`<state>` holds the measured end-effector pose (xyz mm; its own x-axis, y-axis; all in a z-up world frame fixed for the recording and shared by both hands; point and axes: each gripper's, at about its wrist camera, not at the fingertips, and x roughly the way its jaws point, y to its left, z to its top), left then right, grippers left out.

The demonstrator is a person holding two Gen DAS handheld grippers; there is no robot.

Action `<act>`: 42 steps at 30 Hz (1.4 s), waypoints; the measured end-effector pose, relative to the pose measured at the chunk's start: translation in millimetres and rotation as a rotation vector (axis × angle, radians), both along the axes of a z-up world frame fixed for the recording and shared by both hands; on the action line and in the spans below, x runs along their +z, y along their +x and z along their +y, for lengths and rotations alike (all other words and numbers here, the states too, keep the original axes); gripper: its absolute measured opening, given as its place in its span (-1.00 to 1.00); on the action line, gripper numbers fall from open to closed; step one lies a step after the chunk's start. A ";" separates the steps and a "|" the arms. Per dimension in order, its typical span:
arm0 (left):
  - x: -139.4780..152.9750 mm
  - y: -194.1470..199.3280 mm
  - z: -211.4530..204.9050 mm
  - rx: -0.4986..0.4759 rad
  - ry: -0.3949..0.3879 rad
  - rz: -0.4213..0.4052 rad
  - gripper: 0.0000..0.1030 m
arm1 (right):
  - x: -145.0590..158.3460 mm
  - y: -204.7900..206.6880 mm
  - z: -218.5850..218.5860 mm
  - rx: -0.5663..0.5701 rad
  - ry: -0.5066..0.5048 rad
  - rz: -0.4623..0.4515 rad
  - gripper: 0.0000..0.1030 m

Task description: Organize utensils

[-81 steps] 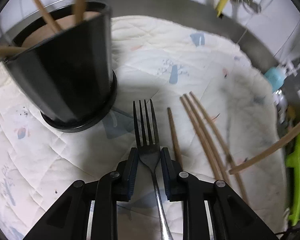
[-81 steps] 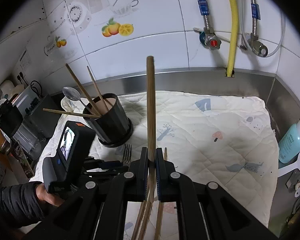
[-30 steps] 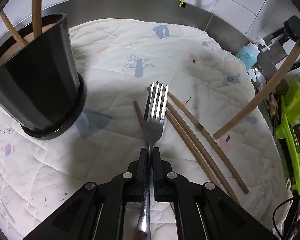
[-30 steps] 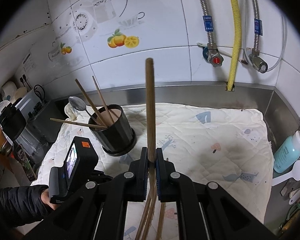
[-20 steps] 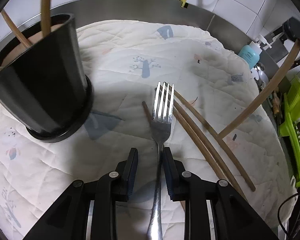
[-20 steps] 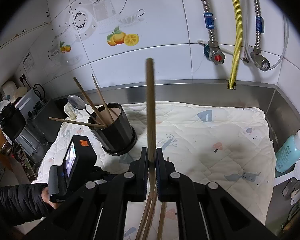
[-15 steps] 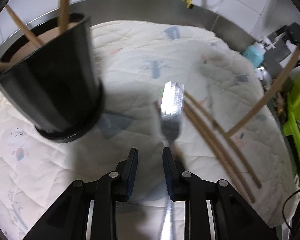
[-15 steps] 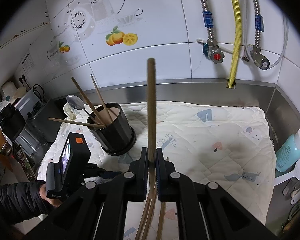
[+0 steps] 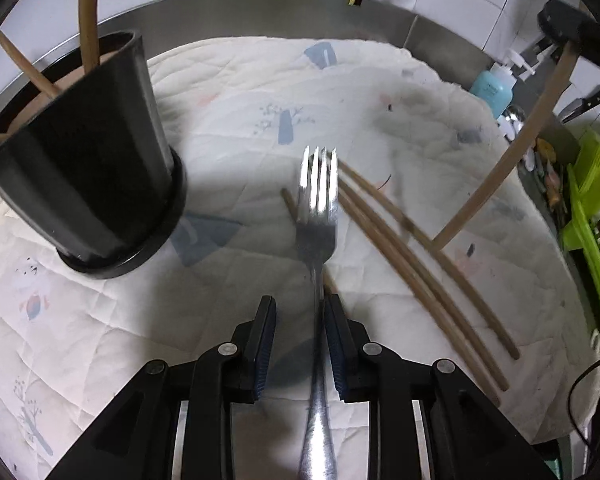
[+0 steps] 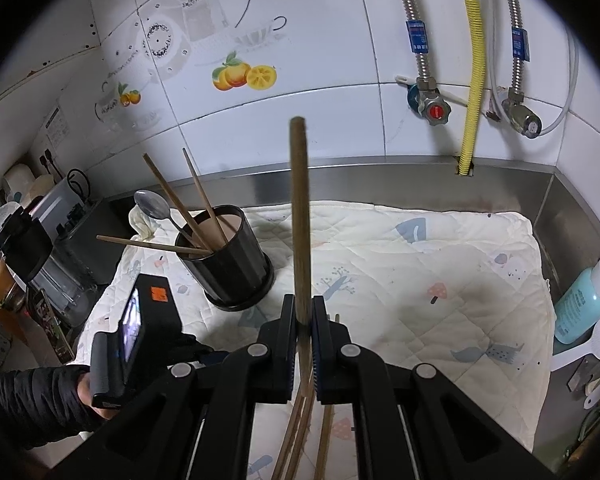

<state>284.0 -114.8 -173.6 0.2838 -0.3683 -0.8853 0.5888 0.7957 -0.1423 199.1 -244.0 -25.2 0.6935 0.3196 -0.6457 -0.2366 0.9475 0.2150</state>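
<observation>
My left claw stands partly open around the neck of the fork. The handle leans against the right pad and the left pad is clear of it, so nothing presses on it now. The fork looks blurred and I cannot tell if it rests fully on the quilted mat that covers the desk. If I close from here, the pads may catch the handle off-centre and the fork can twist or slide out on the way to the holder.

Just beside the fork lie loose chopsticks, and one short stick passes under its neck. A careless grip could pinch that stick together with the fork.

The black utensil holder stands to the left, already with chopsticks and a spoon leaning out. The fork tines may knock these, or push the holder over.

My right claw is closed tight on one upright chopstick. This long stick reaches across the left view, and both hands going to the holder together could collide.
</observation>
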 end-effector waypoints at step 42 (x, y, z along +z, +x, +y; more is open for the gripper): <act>5.4 26.0 -21.8 0.045 0.005 -0.089 -0.92 | -1.7 0.0 -5.2 -0.033 0.010 0.002 -0.83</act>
<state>310.1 -136.6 -168.2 0.3781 -0.3489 -0.8575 0.5625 0.8223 -0.0866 199.1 -249.2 -26.9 0.7026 0.3029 -0.6439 -0.2043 0.9527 0.2251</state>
